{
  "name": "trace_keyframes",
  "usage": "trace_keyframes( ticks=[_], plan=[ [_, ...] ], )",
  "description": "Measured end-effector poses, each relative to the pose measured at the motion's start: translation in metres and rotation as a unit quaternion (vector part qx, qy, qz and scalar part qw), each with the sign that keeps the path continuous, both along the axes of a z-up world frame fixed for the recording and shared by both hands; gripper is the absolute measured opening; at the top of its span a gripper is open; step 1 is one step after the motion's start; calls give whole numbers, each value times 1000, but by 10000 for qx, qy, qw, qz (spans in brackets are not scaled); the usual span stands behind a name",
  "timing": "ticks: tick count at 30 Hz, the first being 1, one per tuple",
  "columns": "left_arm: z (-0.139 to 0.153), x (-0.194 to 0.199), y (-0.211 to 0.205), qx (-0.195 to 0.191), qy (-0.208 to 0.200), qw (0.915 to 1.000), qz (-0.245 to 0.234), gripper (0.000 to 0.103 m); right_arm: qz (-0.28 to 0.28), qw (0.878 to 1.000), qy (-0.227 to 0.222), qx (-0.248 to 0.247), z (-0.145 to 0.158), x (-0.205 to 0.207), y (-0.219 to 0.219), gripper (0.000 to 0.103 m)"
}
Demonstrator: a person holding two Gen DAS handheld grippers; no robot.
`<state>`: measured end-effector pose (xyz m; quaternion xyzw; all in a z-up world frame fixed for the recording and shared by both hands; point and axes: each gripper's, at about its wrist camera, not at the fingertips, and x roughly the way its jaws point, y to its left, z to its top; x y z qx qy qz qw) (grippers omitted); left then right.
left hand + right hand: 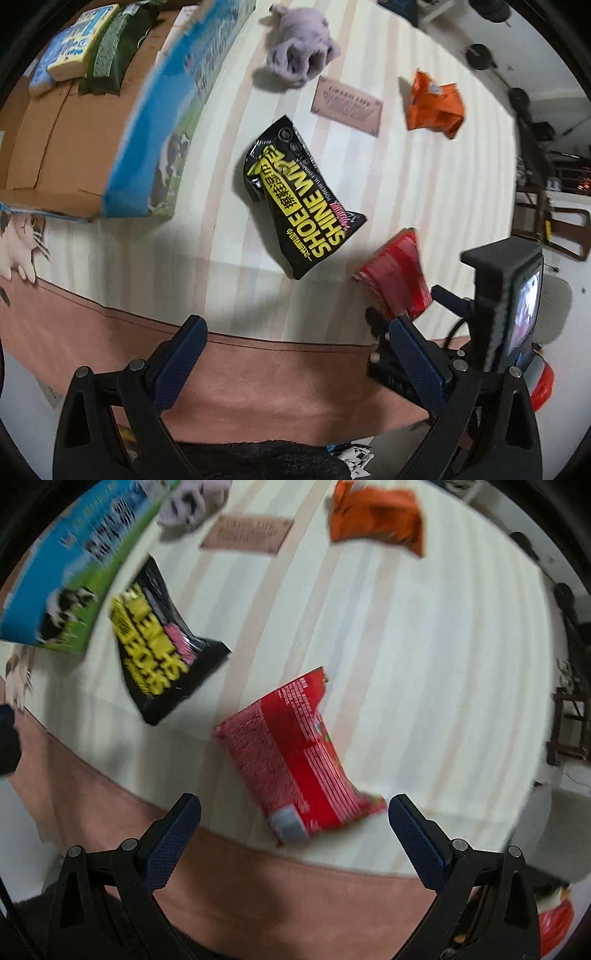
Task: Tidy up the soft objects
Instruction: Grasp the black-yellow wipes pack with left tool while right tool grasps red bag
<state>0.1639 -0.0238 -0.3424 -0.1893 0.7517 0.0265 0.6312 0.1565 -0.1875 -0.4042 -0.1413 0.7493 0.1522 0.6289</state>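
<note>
A black and yellow shoe-wipe pack [301,199] lies mid-table; it also shows in the right wrist view [159,646]. A red packet [295,760] lies near the front edge, just ahead of my open, empty right gripper [293,806]. In the left wrist view the red packet [397,273] sits beside the right gripper's body [506,295]. An orange packet [436,107] [376,518] and a purple plush [301,46] [192,502] lie farther back. My left gripper [295,325] is open and empty above the front edge.
An open cardboard box [74,136] with a blue cow print [66,579] stands at the left, holding sponges [88,48]. A brown label [347,105] is on the striped cloth [424,664]. The cloth's pink border [258,380] runs along the front.
</note>
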Motion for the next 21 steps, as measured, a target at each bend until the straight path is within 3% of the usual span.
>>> trace_keyframes(
  ticks=[1, 2, 3, 6, 13, 21],
  plan=[
    [-3, 1, -2, 44, 37, 10000, 11, 101, -9, 10000, 27, -48, -7, 1, -2, 88],
    [-7, 2, -4, 83, 77, 9999, 32, 101, -39, 9999, 15, -102, -12, 2, -6, 72],
    [-9, 4, -5, 113, 107, 9999, 61, 101, -108, 9999, 91, -50, -16, 3, -10, 63],
    [-21, 14, -11, 233, 245, 9994, 117, 101, -469, 9985, 129, 232, -14, 8, -32, 54],
    [-58, 39, -31, 463, 621, 9970, 43, 101, -1312, 9896, 274, 530, -17, 17, -99, 45],
    [-101, 63, -22, 667, 1058, 9910, 468, 101, -1710, 9834, 178, 587, -17, 15, -159, 43]
  ],
)
